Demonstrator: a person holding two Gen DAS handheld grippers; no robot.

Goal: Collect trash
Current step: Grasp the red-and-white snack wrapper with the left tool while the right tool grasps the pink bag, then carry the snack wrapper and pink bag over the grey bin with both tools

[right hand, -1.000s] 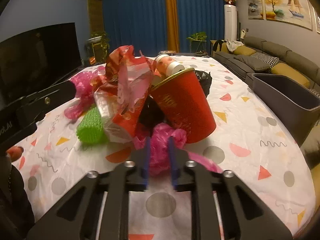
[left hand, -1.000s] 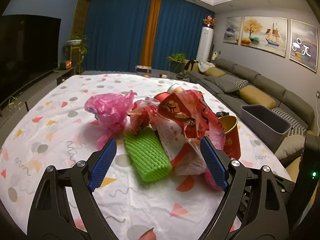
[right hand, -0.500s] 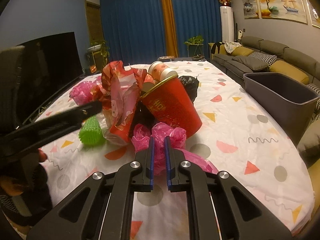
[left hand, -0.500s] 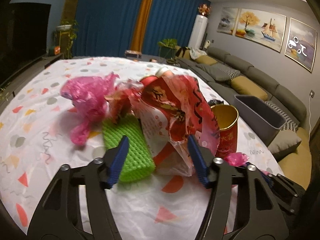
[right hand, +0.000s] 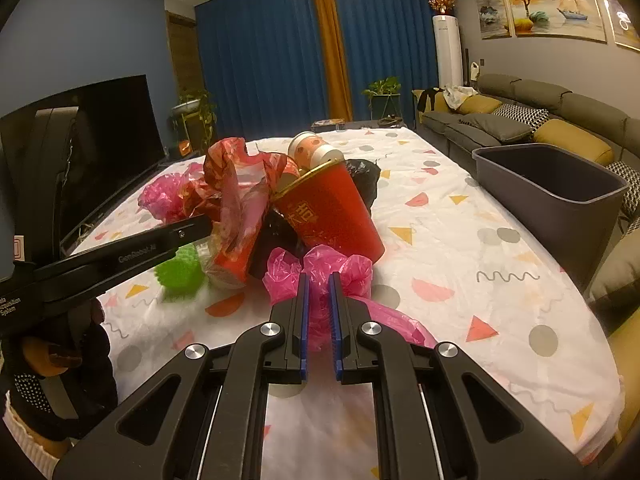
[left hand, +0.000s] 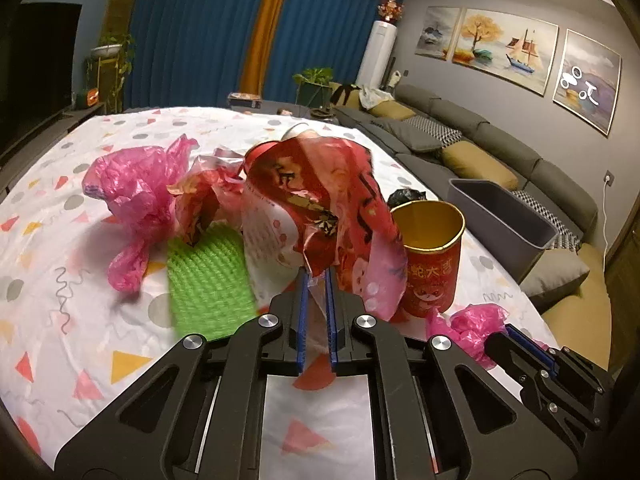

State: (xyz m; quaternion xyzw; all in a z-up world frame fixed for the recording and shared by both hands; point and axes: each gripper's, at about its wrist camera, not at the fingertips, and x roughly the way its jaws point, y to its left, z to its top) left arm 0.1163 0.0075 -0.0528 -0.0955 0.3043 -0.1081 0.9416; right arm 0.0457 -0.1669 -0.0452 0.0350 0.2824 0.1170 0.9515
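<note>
Red printed plastic bag (left hand: 320,200) pinched in left gripper (left hand: 316,280); right gripper (right hand: 319,280) clamped on pink plastic bag (right hand: 320,268); grey bin (right hand: 560,188) beside patterned tablecloth (right hand: 460,248).

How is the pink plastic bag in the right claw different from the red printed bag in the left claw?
The pink plastic bag is plain, small and crumpled low on the tablecloth; the red printed plastic bag is patterned, larger and stands tall over the pile. Both are thin plastic, each pinched between blue pads.
</note>
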